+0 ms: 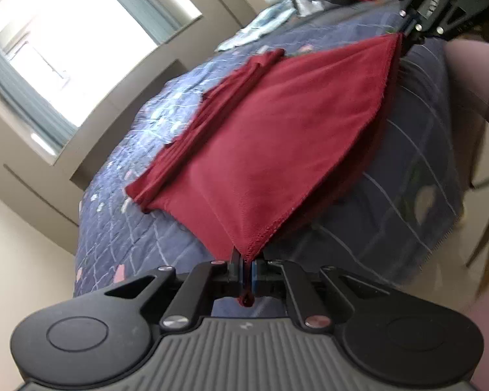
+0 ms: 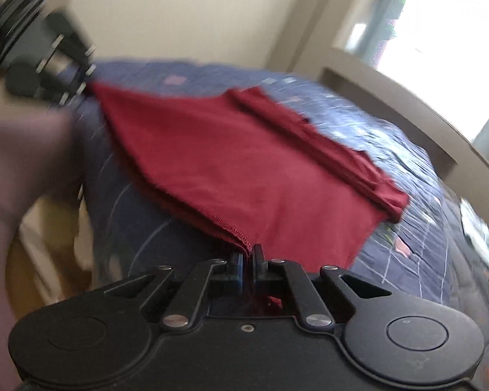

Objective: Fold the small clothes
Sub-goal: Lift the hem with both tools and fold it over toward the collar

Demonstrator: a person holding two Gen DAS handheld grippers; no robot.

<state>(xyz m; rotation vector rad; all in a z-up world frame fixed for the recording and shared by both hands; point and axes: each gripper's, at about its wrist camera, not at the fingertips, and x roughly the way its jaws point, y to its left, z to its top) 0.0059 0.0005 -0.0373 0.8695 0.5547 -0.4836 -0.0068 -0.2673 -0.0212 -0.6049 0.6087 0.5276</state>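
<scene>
the left gripper (image 1: 247,272) and right gripper (image 2: 248,262) each pinch a hemmed corner of the dark red garment (image 1: 264,143), lifting that stitched edge taut between them. its long axis runs between the grippers; the far bunched end lies on the blue quilted bed (image 1: 130,228). the right view is motion-blurred.
</scene>
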